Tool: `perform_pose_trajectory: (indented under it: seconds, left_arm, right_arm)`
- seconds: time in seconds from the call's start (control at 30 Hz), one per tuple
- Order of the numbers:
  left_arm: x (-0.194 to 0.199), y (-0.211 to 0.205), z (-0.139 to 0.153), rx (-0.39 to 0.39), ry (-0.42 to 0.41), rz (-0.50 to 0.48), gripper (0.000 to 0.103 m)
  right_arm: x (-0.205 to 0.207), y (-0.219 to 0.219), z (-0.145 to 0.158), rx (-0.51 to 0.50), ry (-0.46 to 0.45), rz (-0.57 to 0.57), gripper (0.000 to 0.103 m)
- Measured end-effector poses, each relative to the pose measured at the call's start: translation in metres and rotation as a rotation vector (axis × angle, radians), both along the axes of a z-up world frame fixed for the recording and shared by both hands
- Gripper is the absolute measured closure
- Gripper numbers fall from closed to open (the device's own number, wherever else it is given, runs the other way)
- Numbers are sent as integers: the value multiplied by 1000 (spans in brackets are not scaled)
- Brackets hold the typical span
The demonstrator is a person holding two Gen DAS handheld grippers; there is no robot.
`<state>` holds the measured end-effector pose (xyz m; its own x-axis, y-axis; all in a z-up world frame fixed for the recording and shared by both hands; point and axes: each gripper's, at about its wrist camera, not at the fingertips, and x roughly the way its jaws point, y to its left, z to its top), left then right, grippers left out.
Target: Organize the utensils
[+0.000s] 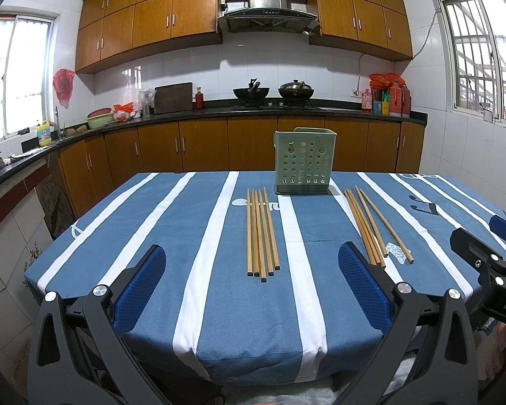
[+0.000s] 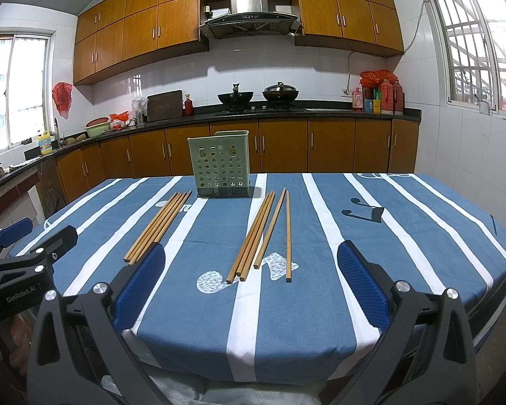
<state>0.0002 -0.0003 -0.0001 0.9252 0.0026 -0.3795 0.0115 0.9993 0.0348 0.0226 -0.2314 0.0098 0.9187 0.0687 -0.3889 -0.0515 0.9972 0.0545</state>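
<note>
Kitchen cabinets line the back wall behind a table (image 1: 151,222) under a blue-and-white striped cloth. Near its far edge stands a pale green perforated holder (image 1: 304,162), its inside hidden. Two bundles of wooden chopsticks lie flat, the left bundle (image 1: 261,233) tidy, the right bundle (image 2: 263,236) splayed. Both the left gripper (image 1: 253,287) and right gripper (image 2: 249,287) hover at the near edge, tongs spread wide, holding nothing.
</note>
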Motion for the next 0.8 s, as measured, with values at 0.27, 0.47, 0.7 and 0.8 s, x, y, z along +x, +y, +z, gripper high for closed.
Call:
perform_pose_trajectory:
  seconds: [0.27,0.47,0.7,0.8]
  left_arm:
    - [0,0,0,0,1,0,2]
    - [0,0,0,1,1,0,2]
    - [-1,1,0,2,4,-1,2]
    - [1,4,-2,-4,14,7,2]
  right_arm:
    - [0,0,0,0,1,0,4]
    - [0,0,0,1,1,0,4]
    - [0,-1,0,2,3,-1,4]
    - [3,-2,0,7,17,-1,4]
